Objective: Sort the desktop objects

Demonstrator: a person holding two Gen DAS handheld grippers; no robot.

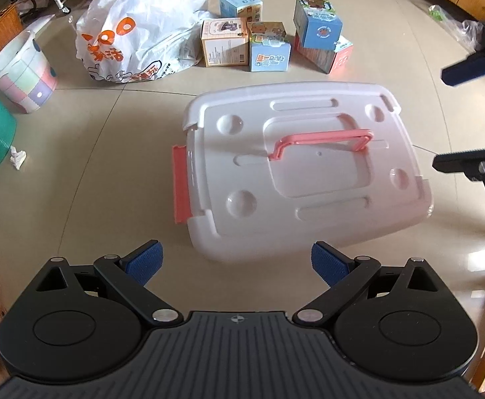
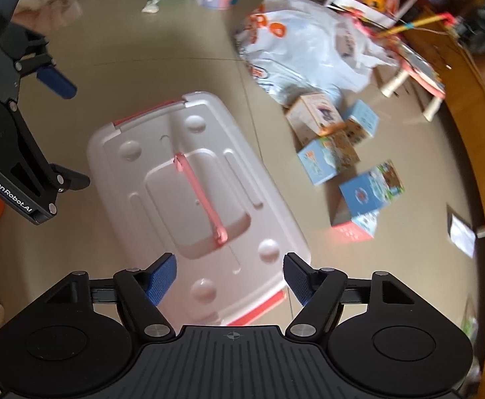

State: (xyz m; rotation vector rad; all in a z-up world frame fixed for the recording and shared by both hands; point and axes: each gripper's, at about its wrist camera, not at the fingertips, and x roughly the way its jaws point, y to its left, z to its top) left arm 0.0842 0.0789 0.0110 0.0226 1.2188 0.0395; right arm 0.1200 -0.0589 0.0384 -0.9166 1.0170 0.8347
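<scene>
Storage box [image 1: 305, 173]: closed, white, resting on the floor tiles; lid on, pink handle [image 1: 322, 141] lying flat along the lid's long axis.
Bearing from left gripper [image 1: 236, 264]: box lies directly ahead and below, long axis running crosswise to the fingers.
Bearing from right gripper [image 2: 229, 277]: box lies ahead and slightly left, long axis running roughly along the fingers; near end clip [image 2: 259, 309] sits just below the jaws (the nearer arm, by judgement).
Left jaws: wide open, holding nothing.
Right jaws: wide open, holding nothing.
Pose: both grippers hover above the lid, pitched downward, not touching it.
Small cartons [image 1: 269, 33]: clustered on the floor beyond the box, beside a white plastic bag [image 1: 136, 30], well apart from both grippers.
</scene>
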